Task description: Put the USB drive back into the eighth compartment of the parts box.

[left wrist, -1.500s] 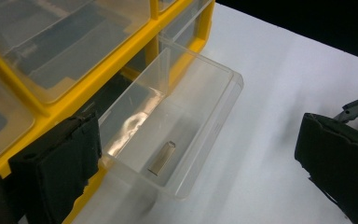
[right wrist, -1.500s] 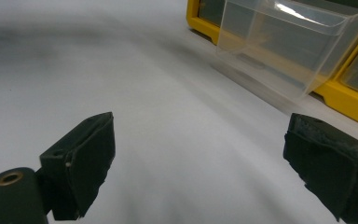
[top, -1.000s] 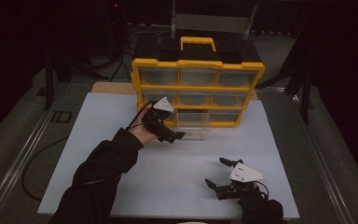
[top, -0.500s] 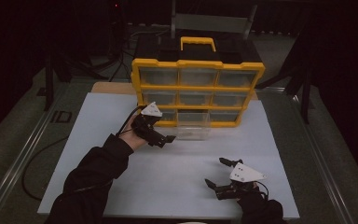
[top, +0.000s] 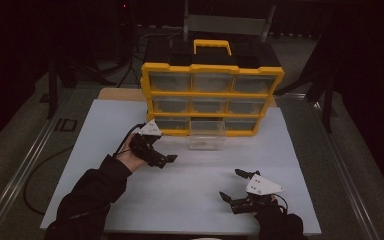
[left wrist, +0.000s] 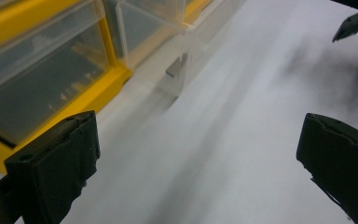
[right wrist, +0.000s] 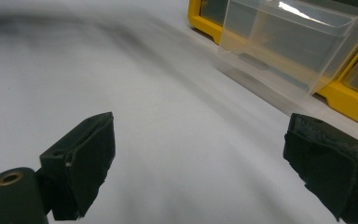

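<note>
High view: left tongs (top: 166,159) and right tongs (top: 234,186) are hovering, jaws spread, over the white worktop (top: 100,130). Ahead of both, a clear drawer (top: 207,134) is sticking out of the yellow organizer (top: 212,93).

Left gripper view: the left tongs (left wrist: 198,158) are gaping empty, organizer (left wrist: 42,60) off their left jaw.

Right gripper view: the right tongs (right wrist: 214,165) are gaping empty, drawer (right wrist: 284,46) beyond their right jaw.

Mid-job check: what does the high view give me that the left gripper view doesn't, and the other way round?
High view alone: the organizer's yellow carry handle, all nine drawers, the person's sleeves, and the left gripper seen from outside. Left gripper view alone: its own black fingers close up, spread wide with nothing between them. Shared: the yellow drawer organizer, the clear drawer pulled out of its bottom row, the white table, and the right gripper.
</note>
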The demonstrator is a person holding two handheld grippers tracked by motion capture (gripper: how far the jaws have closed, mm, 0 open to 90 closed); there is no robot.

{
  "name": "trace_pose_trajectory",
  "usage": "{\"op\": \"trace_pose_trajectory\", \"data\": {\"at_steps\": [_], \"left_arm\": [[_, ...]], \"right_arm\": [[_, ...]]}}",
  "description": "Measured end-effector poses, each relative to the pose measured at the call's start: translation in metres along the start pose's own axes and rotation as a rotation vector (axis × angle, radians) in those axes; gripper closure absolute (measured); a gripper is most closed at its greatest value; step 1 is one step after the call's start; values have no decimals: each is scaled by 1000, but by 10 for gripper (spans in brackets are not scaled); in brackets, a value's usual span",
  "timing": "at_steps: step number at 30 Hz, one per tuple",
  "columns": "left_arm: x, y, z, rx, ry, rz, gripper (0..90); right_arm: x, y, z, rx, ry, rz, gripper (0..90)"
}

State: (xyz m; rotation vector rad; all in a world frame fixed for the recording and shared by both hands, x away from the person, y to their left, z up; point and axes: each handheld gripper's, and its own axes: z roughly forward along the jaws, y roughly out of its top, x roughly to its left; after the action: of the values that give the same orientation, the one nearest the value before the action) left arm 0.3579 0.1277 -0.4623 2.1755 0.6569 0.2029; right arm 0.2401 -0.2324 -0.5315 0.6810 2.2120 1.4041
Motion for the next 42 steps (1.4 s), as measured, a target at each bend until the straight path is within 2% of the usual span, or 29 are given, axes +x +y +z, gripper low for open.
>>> {"op": "trace_pose_trajectory", "data": {"at_steps": [8,17,19,29,40,42], "left_arm": [[0,-22,-14,-8,3,-3,3],[1,-46,-27,-19,7,-40,3],[0,-51,-30,-14,19,-37,3],[-2,-79,-44,-30,16,-65,4],[-7,-105,-54,-51,36,-90,3],[-8,-110,-56,-42,52,-87,4]], "right_arm": [[0,0,0,2,0,0,92],[1,0,1,8,-3,-2,92],[1,0,1,9,-2,-3,92],[1,0,2,8,-2,-1,92],[1,0,3,16,-4,-5,92],[1,0,3,17,-3,-2,92]]}}
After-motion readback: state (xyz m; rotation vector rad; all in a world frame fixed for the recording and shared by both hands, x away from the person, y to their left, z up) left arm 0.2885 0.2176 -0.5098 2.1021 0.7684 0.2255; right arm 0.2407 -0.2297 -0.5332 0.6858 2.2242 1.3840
